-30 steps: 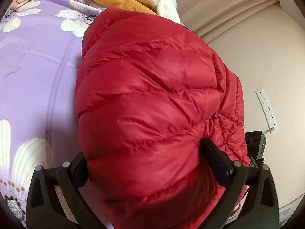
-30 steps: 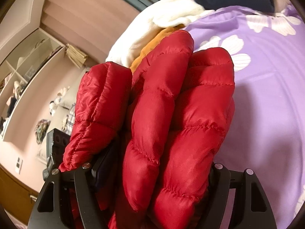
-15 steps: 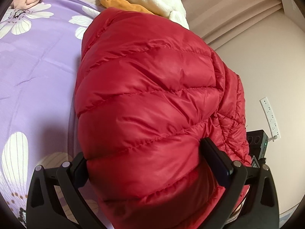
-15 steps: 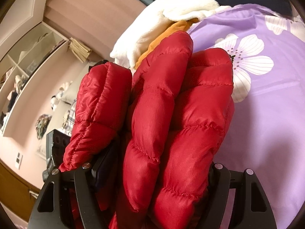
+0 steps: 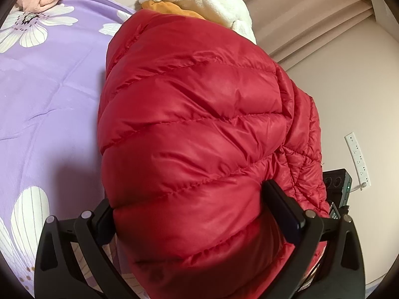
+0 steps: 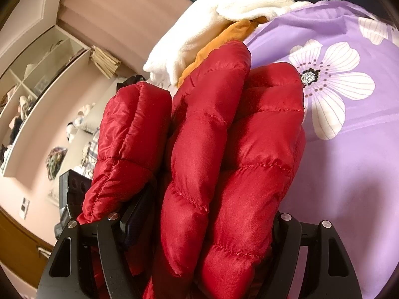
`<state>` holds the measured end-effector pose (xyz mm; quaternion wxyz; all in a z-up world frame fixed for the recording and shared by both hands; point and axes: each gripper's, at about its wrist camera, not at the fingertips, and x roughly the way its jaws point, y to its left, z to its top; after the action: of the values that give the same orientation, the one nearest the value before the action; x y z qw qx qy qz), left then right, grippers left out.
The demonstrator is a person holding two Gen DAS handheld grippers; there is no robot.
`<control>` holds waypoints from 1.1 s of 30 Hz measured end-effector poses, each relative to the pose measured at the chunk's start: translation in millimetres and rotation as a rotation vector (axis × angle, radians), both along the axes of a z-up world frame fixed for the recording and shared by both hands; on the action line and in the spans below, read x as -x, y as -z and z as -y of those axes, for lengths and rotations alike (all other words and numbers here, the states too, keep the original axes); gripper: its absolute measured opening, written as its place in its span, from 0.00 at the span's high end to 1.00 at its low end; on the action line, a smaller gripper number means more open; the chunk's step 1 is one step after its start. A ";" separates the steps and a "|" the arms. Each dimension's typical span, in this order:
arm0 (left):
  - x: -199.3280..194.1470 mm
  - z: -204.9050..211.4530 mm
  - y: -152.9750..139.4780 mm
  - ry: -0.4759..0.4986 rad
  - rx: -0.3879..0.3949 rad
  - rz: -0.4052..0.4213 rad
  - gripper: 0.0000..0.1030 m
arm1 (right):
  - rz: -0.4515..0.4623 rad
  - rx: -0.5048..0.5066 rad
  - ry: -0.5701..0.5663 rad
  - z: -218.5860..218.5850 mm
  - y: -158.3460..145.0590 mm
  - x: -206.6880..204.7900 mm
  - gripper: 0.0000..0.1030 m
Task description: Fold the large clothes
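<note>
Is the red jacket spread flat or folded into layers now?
Folded and bunched. In the right wrist view the red jacket stands as several puffy layers, clamped by the right gripper; the left gripper clamps another thick bundle.

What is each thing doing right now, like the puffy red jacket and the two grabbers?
Puffy red quilted jacket: bunched in thick folds, gripped at both ends.
Left gripper: shut on the jacket.
Right gripper: shut on the jacket.
Fluffy white garment: heaped on an orange garment.
Purple flowered bedsheet: spread flat, lightly creased.

Both wrist cameras look down, very close, at 1 red jacket (image 5: 194, 134) (image 6: 212, 149) — shared.
</note>
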<state>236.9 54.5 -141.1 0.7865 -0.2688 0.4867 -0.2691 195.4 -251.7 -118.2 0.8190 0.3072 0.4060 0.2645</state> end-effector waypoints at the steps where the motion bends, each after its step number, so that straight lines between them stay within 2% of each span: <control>1: -0.8 0.1 0.2 0.000 0.000 0.000 0.00 | 0.000 0.001 -0.001 -0.3 -0.1 -0.3 0.26; 33: 4.0 -12.4 -8.3 -0.015 -0.049 -0.025 0.00 | -0.093 0.030 0.037 -0.8 11.2 4.5 0.26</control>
<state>232.9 66.9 -132.7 0.7886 -0.2565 0.5009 -0.2479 190.9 -250.9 -129.3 0.8085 0.3144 0.4418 0.2286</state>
